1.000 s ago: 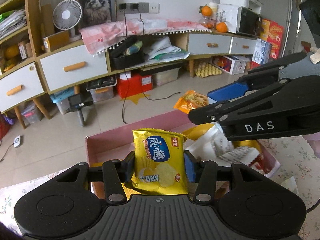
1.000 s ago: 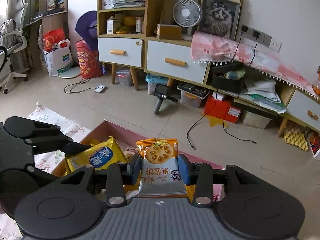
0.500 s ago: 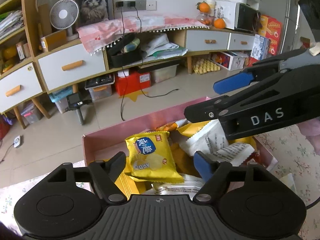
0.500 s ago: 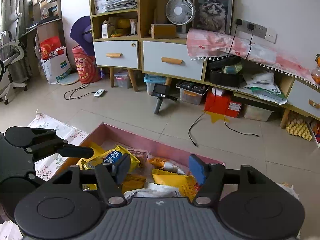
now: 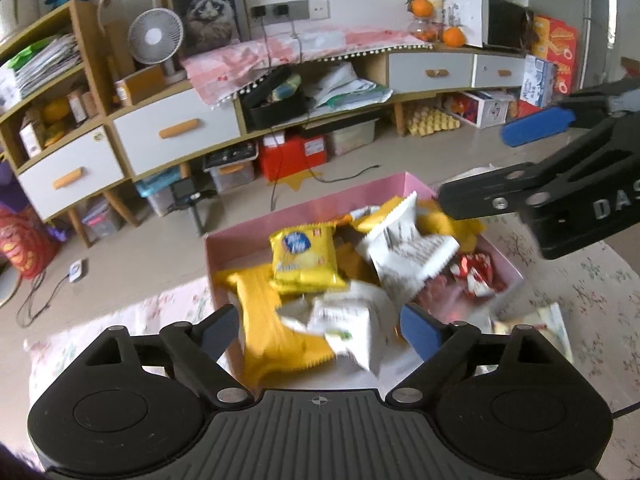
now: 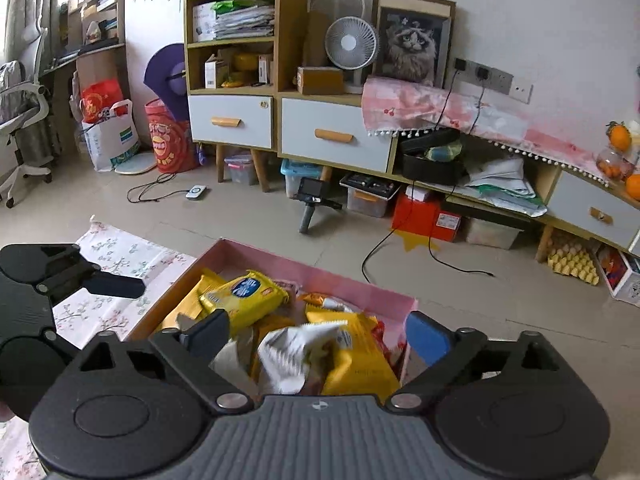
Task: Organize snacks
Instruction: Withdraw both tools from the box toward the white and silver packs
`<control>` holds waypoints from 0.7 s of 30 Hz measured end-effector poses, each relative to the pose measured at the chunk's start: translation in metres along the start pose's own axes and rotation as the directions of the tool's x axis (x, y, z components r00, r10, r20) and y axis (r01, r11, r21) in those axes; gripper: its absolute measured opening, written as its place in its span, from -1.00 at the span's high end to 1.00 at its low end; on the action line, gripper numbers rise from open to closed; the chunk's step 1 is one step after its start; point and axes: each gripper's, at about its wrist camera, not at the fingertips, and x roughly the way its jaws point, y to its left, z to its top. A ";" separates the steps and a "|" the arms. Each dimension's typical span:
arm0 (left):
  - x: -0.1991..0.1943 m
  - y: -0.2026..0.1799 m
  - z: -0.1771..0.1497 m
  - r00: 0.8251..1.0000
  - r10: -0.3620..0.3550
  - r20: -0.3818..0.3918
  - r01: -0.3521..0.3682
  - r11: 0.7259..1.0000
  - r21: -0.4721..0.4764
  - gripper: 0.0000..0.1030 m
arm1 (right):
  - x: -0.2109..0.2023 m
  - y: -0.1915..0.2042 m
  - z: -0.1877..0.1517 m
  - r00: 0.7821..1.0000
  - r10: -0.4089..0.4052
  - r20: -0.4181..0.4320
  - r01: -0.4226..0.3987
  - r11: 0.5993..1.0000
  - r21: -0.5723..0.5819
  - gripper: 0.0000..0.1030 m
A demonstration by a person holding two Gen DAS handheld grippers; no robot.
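Note:
A pink box on the flowered tablecloth holds several snack packets. A yellow chip packet lies on top of the pile, also seen in the right wrist view. White packets and yellow packets lie around it. My left gripper is open and empty above the near side of the box. My right gripper is open and empty over the box; it also shows at the right of the left wrist view. The left gripper shows at the left of the right wrist view.
The flowered tablecloth covers the table around the box. A packet lies on the cloth right of the box. Beyond the table edge is the floor, with cables, a small tripod and low cabinets.
Both grippers opened and let go of their packets: the yellow chip packet and the orange biscuit packet dropped into the pink box. Both grippers have since risen and pulled back.

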 end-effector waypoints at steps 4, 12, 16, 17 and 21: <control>-0.021 -0.004 -0.014 1.000 0.009 -0.016 -0.010 0.998 -0.055 -0.81 | -0.020 0.003 -0.013 0.999 -0.039 -0.017 0.040 0.998 0.041 -0.64; -0.052 -0.020 -0.045 0.997 0.050 -0.053 -0.054 0.996 -0.073 -0.86 | -0.058 0.017 -0.045 0.999 -0.026 -0.043 0.029 0.996 0.082 -0.71; -0.063 -0.025 -0.057 0.996 0.057 -0.068 -0.064 0.993 -0.098 -0.87 | -0.075 0.027 -0.057 0.999 -0.031 -0.036 0.033 0.998 0.047 -0.71; -0.065 -0.027 -0.062 0.996 0.057 -0.072 -0.065 0.992 -0.110 -0.87 | -0.079 0.029 -0.061 0.999 -0.025 -0.037 0.027 0.998 0.050 -0.71; -0.068 -0.032 -0.078 0.995 0.062 -0.075 -0.071 0.990 -0.118 -0.87 | -0.084 0.032 -0.079 0.998 -0.006 -0.057 0.009 0.999 0.051 -0.71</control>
